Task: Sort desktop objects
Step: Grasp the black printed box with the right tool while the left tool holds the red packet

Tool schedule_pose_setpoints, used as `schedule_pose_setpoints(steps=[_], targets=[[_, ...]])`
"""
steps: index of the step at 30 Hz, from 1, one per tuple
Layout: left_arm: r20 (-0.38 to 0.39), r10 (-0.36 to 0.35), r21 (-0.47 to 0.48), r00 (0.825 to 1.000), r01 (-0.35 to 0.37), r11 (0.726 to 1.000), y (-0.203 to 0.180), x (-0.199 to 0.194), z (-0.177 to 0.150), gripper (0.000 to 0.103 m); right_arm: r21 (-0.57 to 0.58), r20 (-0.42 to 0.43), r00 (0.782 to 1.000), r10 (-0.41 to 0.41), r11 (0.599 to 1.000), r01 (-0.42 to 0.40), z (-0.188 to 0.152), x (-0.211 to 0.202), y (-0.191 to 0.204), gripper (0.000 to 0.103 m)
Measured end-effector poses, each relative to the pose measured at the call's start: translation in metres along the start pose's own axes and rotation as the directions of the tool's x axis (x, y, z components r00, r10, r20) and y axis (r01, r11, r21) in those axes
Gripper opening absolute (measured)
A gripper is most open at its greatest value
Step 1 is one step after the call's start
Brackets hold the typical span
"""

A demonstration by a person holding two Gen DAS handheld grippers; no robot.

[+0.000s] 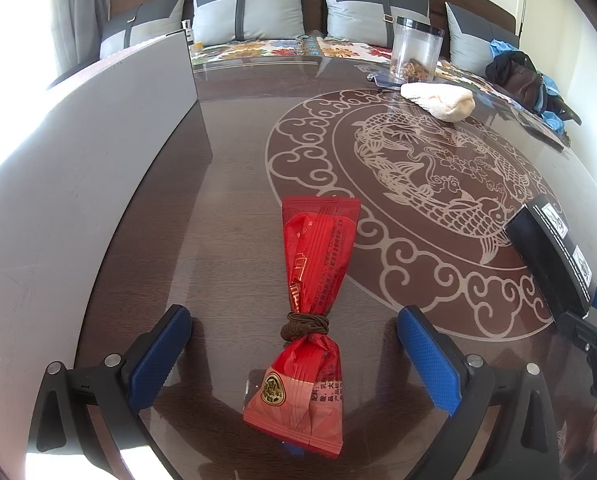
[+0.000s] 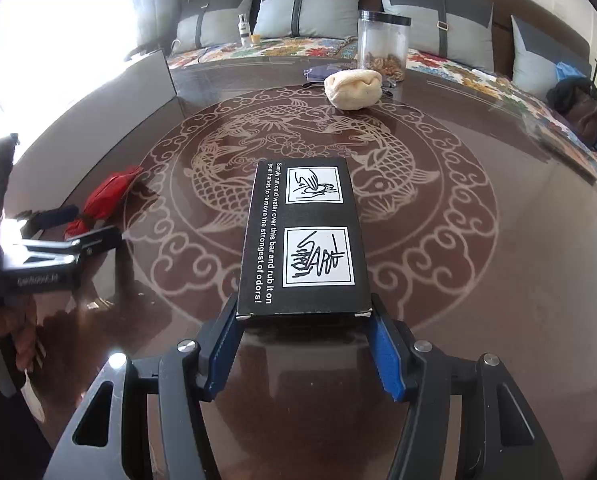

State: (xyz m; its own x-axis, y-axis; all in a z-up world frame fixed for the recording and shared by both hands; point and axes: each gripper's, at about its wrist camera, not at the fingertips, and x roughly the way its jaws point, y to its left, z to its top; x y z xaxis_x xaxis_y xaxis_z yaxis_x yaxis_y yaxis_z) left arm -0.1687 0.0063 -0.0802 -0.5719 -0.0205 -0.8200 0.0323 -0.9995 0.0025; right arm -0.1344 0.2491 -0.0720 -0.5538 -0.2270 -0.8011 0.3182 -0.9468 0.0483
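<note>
Black carton (image 2: 304, 236) with white print and two line-drawn panels sits at frame center in the right wrist view, near end clamped between the blue pads of the right gripper (image 2: 304, 340); jaws closed on its two long sides, far end pointing toward the upper frame. Whether the carton is on or off the tabletop (image 2: 478, 300), cannot tell. In the left wrist view the same carton (image 1: 548, 256) shows at the right edge, tilted, over the fish-and-cloud inlay.

Red snack packet (image 1: 312, 280), cinched with a brown cord (image 1: 305, 325), lies on the tabletop (image 1: 226, 208) lower center of the left wrist view. Left gripper (image 1: 294, 354) straddles it, jaws wide open, blue pads (image 1: 160, 350) apart from the wrapper on both sides, no contact. Right wrist view shows this gripper (image 2: 58, 232) at the left edge with the red packet (image 2: 106, 196) between its fingers.

Upper frame, both views: clear plastic jar (image 2: 383, 46) with dark lid, some brown contents at bottom; cream rolled cloth (image 2: 353, 89) just in front of it; glasses beside the cloth, partly hidden. Grey board (image 1: 98, 152) stands along the left of the tabletop. Sofa with grey cushions (image 1: 250, 10) behind. Dark bag (image 1: 518, 76) at upper right.
</note>
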Motion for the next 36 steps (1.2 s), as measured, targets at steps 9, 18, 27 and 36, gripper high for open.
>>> schedule_pose_setpoints(steps=[9, 18, 27, 36], targets=[[0.0, -0.01, 0.001, 1.0, 0.01, 1.0, 0.001, 0.001, 0.0, 0.103, 0.007, -0.015, 0.997, -0.076, 0.997, 0.076, -0.01, 0.006, 0.004, 0.101], [-0.016, -0.075, 0.103, 0.997, 0.076, 0.992, 0.001, -0.002, 0.0, 0.103, 0.007, -0.021, 0.997, -0.08, 0.997, 0.08, -0.01, 0.008, 0.004, 0.103], [0.0, -0.072, 0.096, 0.997, 0.072, 0.993, 0.001, -0.003, -0.003, 0.103, 0.007, -0.021, 0.997, -0.08, 0.997, 0.08, -0.009, 0.008, 0.004, 0.103], [-0.001, -0.073, 0.095, 0.997, 0.072, 0.993, 0.001, -0.003, -0.003, 0.103, 0.006, -0.021, 0.997, -0.079, 0.997, 0.08, -0.009, 0.008, 0.004, 0.103]])
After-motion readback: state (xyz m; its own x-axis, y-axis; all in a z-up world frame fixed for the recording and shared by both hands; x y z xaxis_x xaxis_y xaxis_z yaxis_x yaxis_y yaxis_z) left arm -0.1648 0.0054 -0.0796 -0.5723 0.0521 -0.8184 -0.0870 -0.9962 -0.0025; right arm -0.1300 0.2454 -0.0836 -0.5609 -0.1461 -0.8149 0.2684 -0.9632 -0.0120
